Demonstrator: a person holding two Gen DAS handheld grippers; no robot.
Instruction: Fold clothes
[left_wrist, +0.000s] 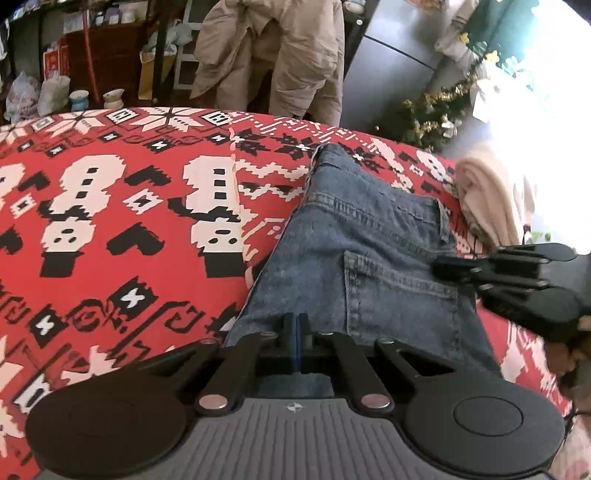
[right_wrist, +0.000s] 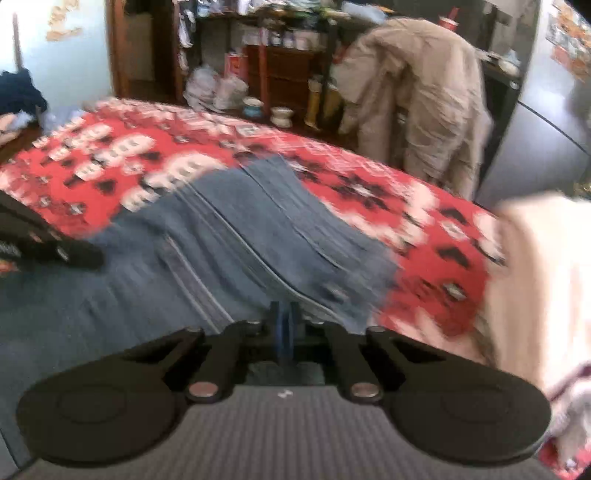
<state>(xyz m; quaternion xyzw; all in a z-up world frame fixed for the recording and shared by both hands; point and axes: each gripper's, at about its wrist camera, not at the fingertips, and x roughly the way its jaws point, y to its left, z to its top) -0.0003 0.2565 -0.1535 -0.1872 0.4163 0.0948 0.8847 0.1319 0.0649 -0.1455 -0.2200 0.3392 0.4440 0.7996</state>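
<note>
Blue jeans lie flat on a red, white and black patterned cloth, with a back pocket and the waistband facing up. My left gripper is shut, its tips low over the jeans' near left edge; no cloth shows pinched between the pads. In the blurred right wrist view the jeans spread from the middle to the left. My right gripper is shut over their near right part, with nothing visible between its fingers. Each gripper shows in the other's view: the right gripper by the waistband, the left gripper resting on the denim.
A cream garment lies heaped on the cloth right of the jeans, also large at the right edge. Beyond the far edge hangs a beige jacket over a chair, beside cluttered shelves and a grey cabinet.
</note>
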